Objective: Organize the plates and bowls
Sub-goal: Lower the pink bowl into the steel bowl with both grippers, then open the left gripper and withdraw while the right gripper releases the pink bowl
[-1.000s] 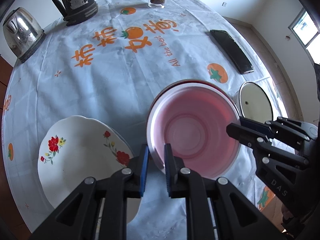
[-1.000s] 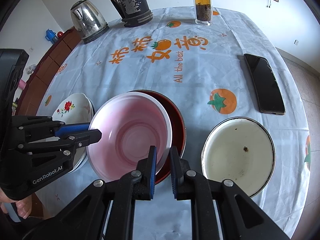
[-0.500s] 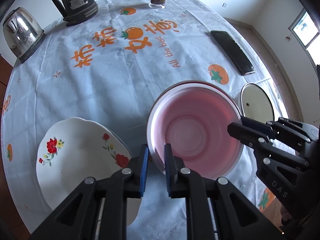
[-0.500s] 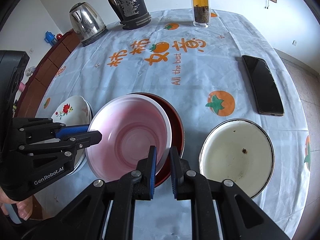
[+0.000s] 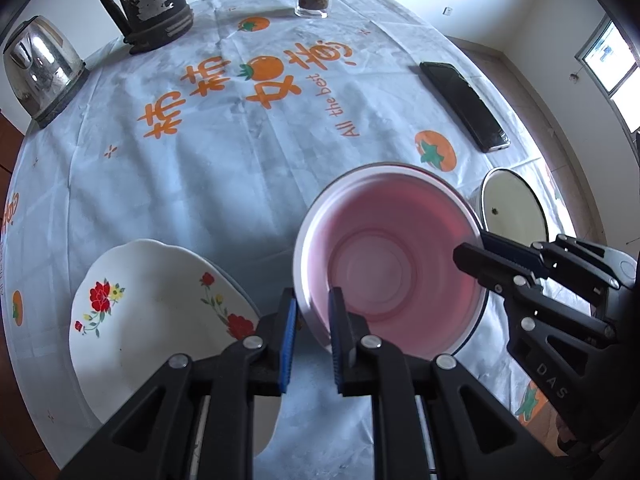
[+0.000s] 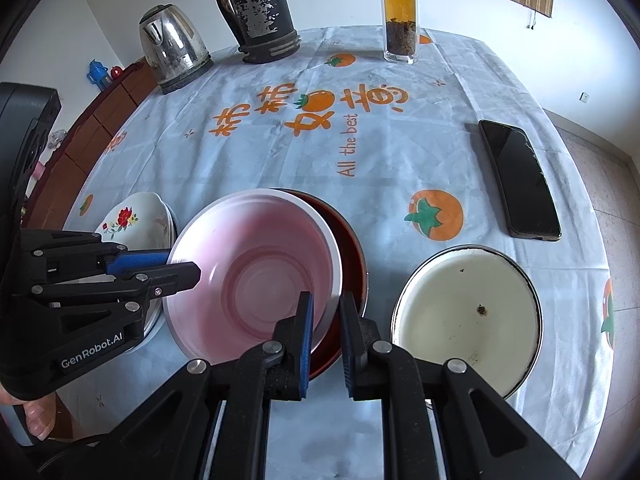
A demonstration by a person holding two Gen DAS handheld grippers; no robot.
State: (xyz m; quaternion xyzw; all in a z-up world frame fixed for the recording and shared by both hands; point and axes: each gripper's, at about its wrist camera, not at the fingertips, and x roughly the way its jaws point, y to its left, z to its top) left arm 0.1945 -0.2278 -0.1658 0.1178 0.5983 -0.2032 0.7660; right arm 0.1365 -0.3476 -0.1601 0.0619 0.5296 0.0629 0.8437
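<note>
Nothing has shifted: both grippers hold the pink bowl [image 6: 256, 268] over the red bowl [image 6: 352, 256].
Left gripper [image 5: 312, 320] and right gripper [image 6: 325, 320] clench opposite rims, keeping it level for nesting.

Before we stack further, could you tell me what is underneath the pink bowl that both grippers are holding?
A dark red bowl lies directly under the pink bowl; only its right-hand crescent shows in the right wrist view. Whether anything lies inside it is hidden by the pink bowl.
</note>
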